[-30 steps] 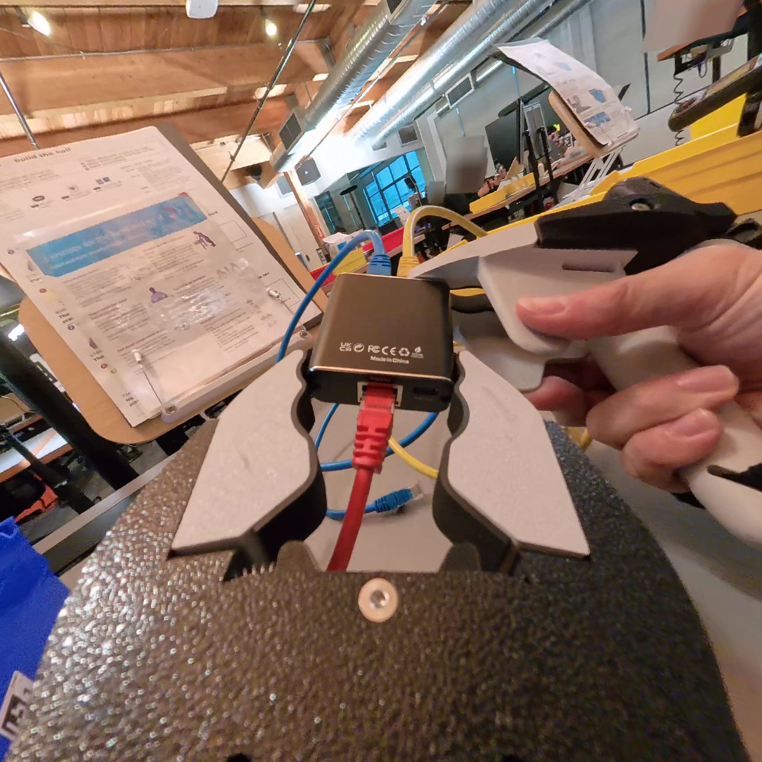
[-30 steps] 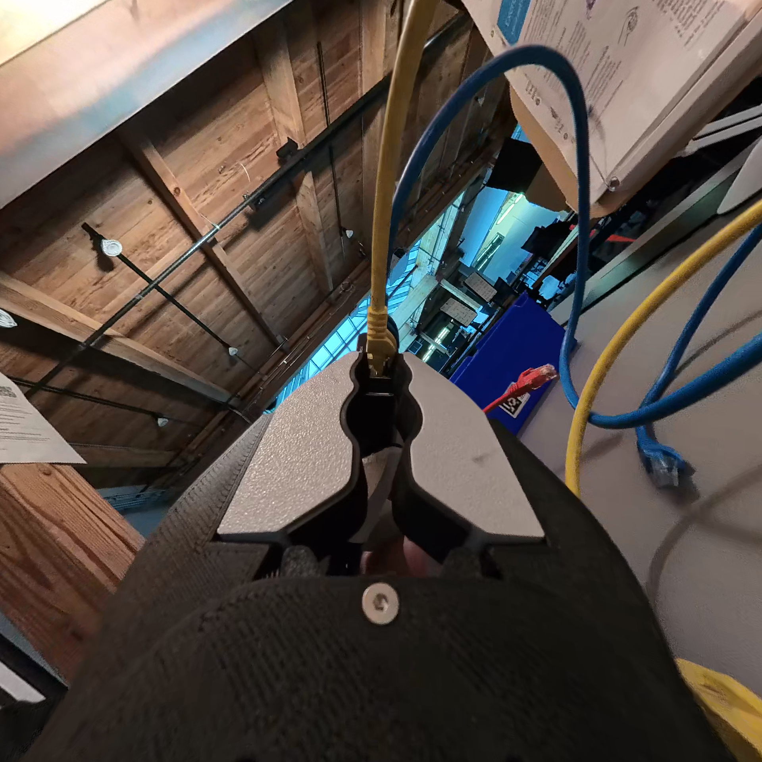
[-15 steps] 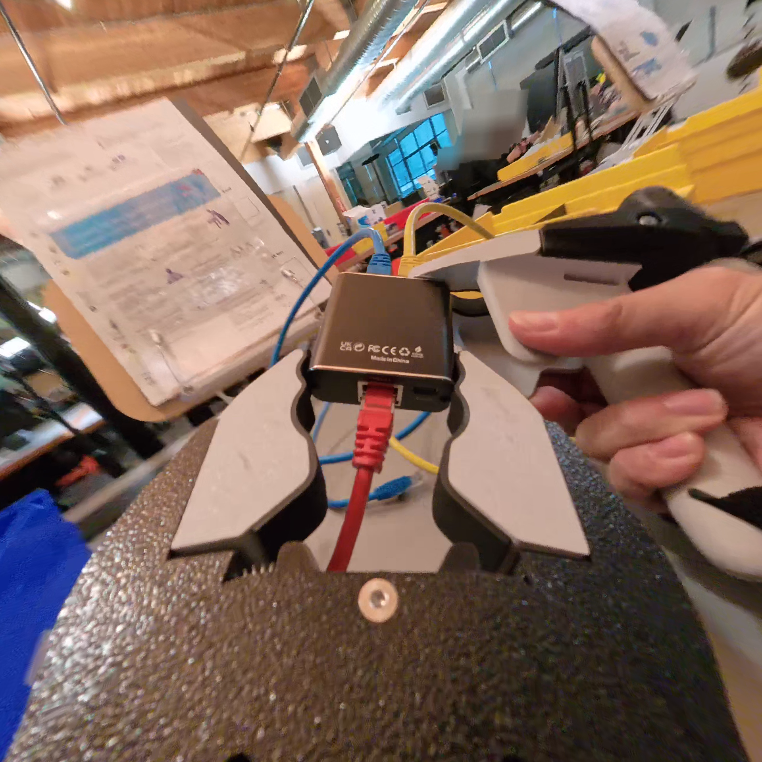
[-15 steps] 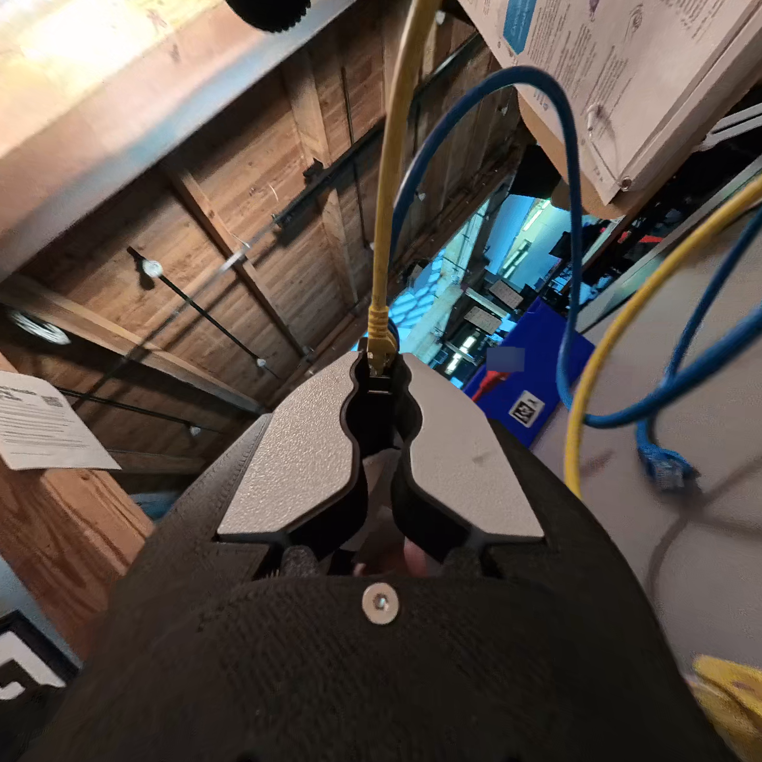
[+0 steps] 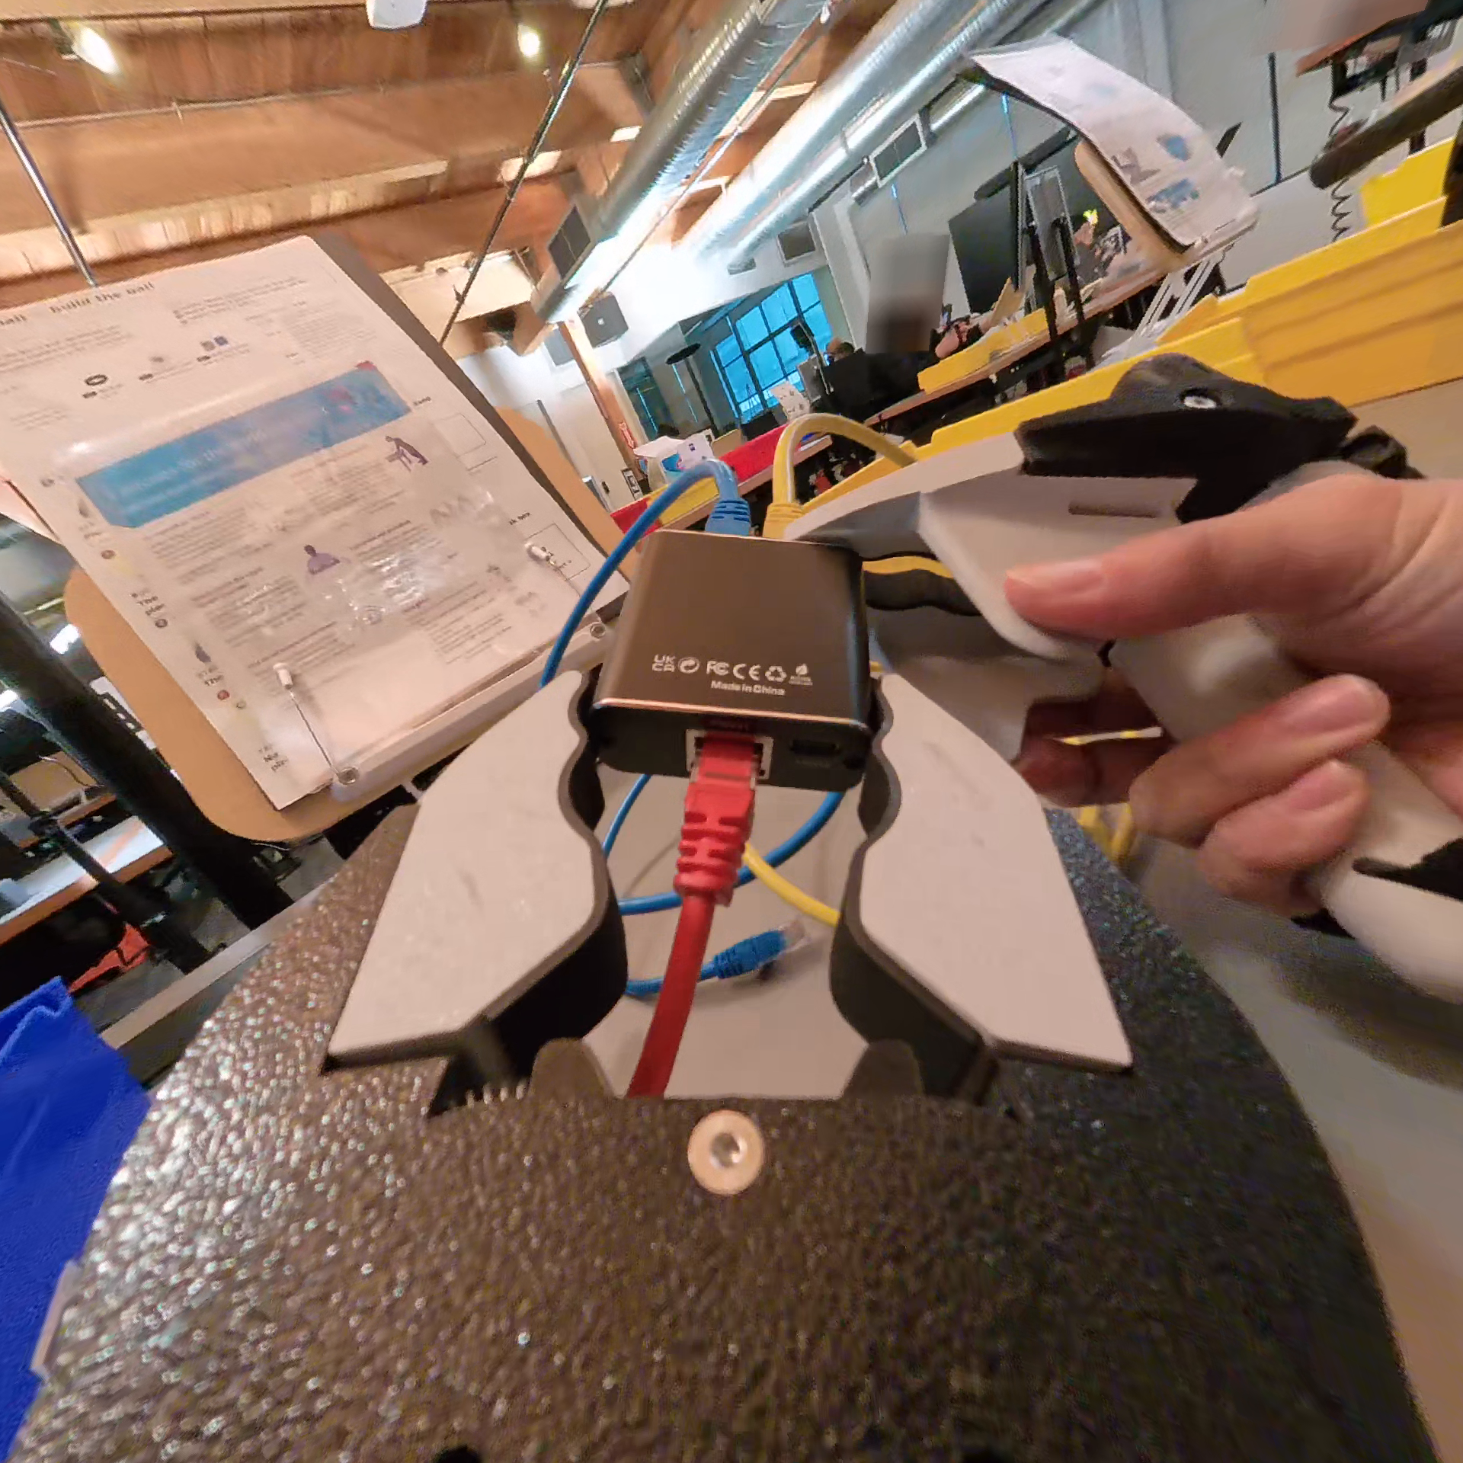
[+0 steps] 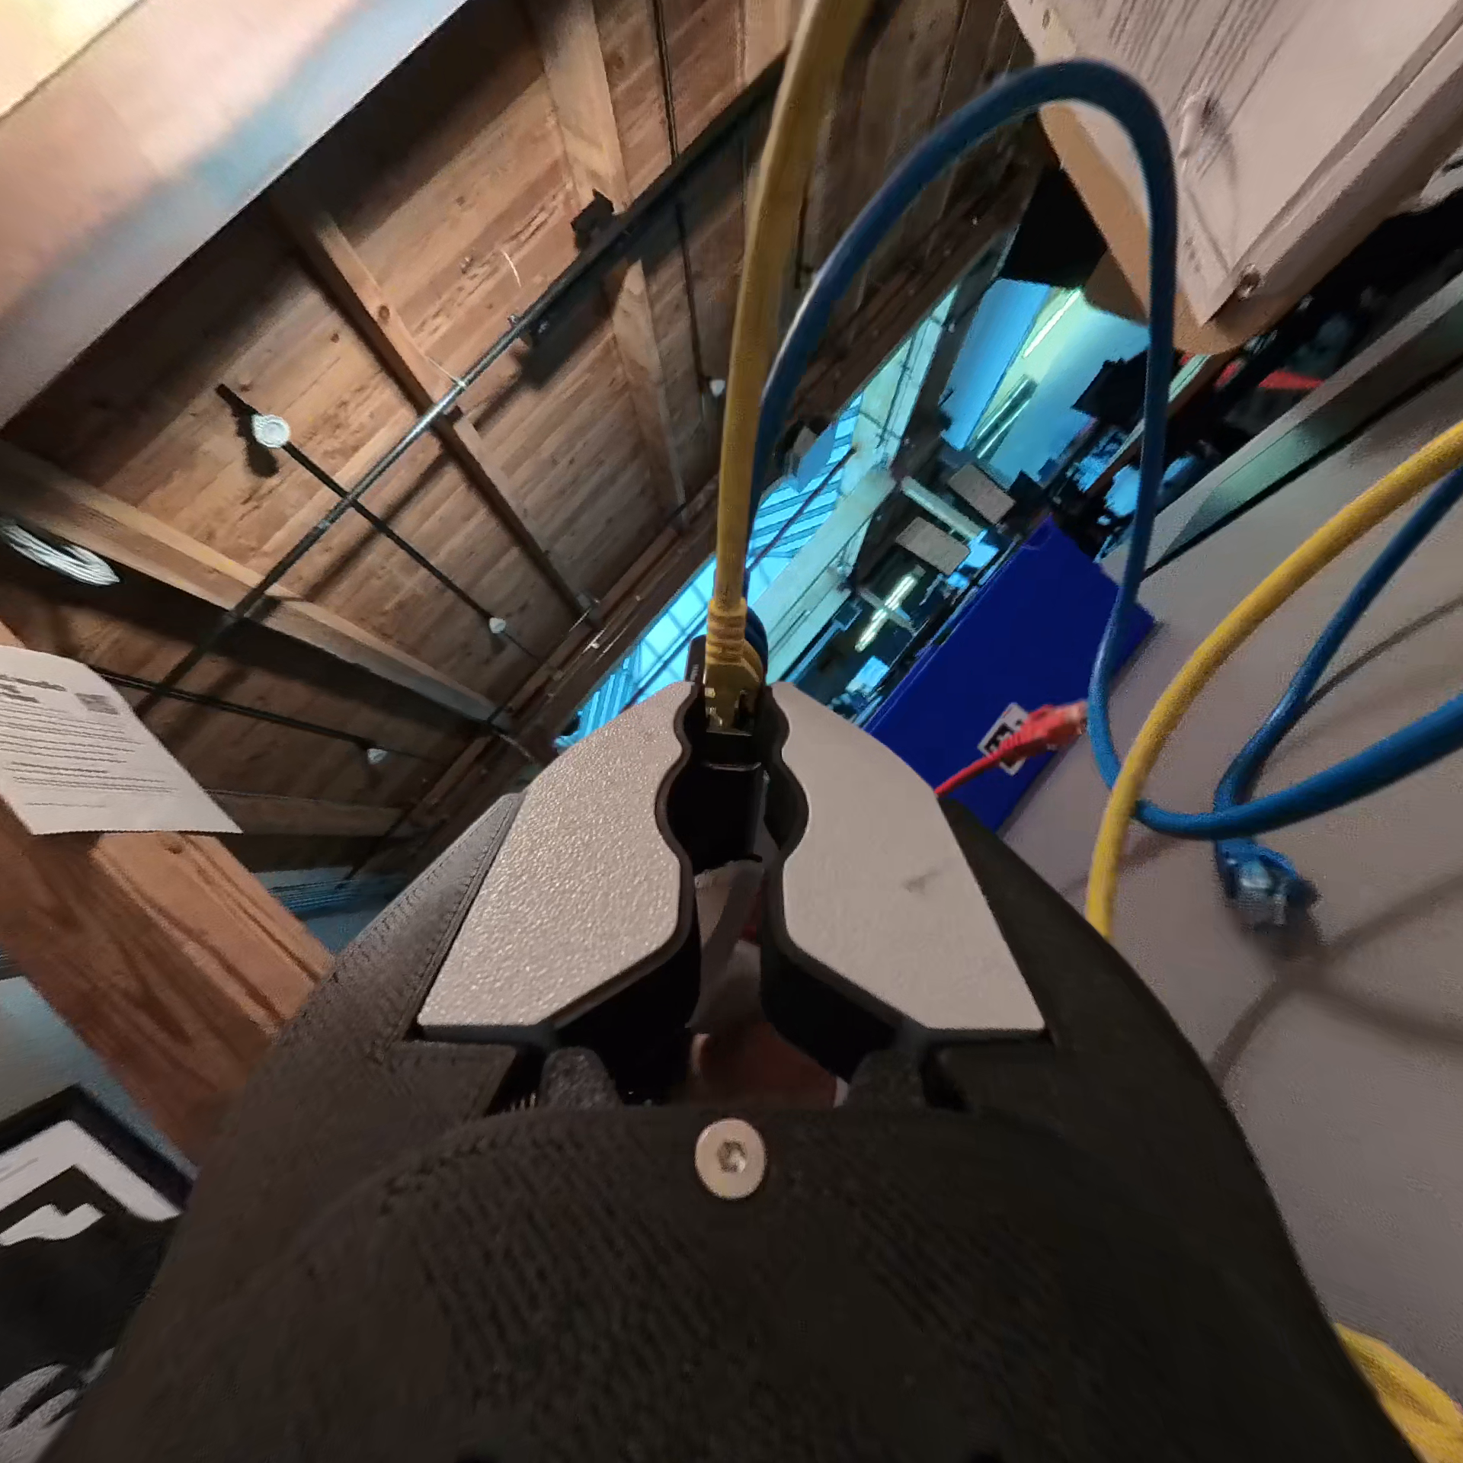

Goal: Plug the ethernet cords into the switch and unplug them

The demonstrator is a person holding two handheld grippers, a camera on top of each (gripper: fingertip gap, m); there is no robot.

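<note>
Left tool [image 5: 732, 697] clamps the switch [image 5: 740, 625], lifted off the bench [image 6: 1346, 989]. Right tool [image 6: 732, 712] pinches the yellow cord's plug [image 6: 727, 665] at the switch's far side. Risk: if I pull off-axis or leave the latch unpressed, the plug jams or the switch twists loose.

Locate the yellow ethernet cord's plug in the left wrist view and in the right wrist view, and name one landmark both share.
Left wrist view: the yellow plug stands at the switch's far edge, right of the blue plug, by the right gripper's finger.
Right wrist view: the yellow plug is centre frame, just past the right gripper fingertips.
Shared landmark: the blue bin.
</note>
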